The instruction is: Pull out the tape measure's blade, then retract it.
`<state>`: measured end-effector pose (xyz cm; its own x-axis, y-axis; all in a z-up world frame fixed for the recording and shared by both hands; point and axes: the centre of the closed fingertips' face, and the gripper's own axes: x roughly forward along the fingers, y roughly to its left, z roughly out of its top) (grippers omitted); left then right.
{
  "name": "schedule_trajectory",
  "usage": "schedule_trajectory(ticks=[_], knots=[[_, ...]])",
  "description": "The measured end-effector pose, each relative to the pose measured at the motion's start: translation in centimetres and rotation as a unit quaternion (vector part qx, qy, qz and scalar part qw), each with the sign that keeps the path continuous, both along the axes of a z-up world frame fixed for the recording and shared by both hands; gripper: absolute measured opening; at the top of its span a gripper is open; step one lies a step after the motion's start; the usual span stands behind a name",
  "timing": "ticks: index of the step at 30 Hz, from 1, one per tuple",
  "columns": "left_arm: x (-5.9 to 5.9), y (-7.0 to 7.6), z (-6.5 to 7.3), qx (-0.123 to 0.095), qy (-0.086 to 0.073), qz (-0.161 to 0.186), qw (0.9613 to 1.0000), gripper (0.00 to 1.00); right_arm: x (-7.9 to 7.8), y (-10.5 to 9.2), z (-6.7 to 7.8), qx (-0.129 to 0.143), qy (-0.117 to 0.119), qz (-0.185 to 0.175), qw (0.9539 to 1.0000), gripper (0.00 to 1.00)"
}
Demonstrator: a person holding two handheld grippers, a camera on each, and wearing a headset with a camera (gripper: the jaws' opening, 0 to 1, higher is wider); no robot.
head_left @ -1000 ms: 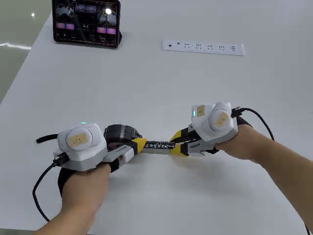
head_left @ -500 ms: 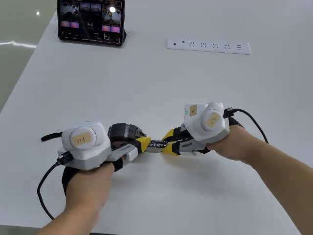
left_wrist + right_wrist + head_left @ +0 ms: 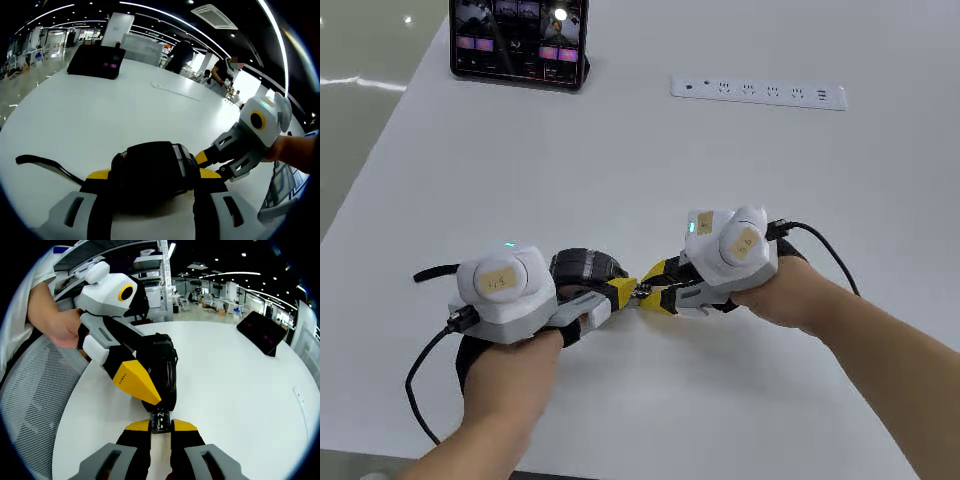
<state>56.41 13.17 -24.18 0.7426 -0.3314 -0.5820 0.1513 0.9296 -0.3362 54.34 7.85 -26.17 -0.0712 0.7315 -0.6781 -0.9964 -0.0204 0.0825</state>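
Nearest the person, low on the white table (image 3: 620, 150), the two grippers meet almost nose to nose. At 9 o'clock of that meeting point in the head view, the left gripper (image 3: 610, 296) is clenched across the black body of the tape measure (image 3: 582, 268). The body sits between its jaws at 12 o'clock in the left gripper view. At 3 o'clock, the right gripper (image 3: 653, 290) has its jaws pinched on the end of the blade (image 3: 160, 421), dead ahead at 12 o'clock in its own view, with the tape's mouth just beyond.

The blade's long axis runs 9 to 3 between the grippers, and just a short stub is exposed. The retraction looks close to finished. What remains, I judge, is for the right gripper to feed that stub straight toward 9 o'clock, or let it go.

Well apart, a power strip (image 3: 758, 92) lies at 1 o'clock and a tablet (image 3: 520, 40) at 11.
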Motion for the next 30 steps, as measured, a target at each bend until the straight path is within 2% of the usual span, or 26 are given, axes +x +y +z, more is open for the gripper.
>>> schedule_trajectory(ticks=[10,21,30], knots=[[0.0,0.0,0.0,0.004,0.000,0.000,1.0000,0.60,-0.1,1.2,-0.1,0.008,0.001,-0.001,1.0000,0.11],[0.1,0.0,0.0,0.004,-0.005,0.004,1.0000,0.61,-0.1,1.1,-0.1,0.008,-0.001,-0.006,0.9999,0.11],[0.1,-0.1,0.0,0.006,0.001,0.002,1.0000,0.63,-0.1,0.9,0.0,0.006,0.006,-0.019,0.9998,0.13]])
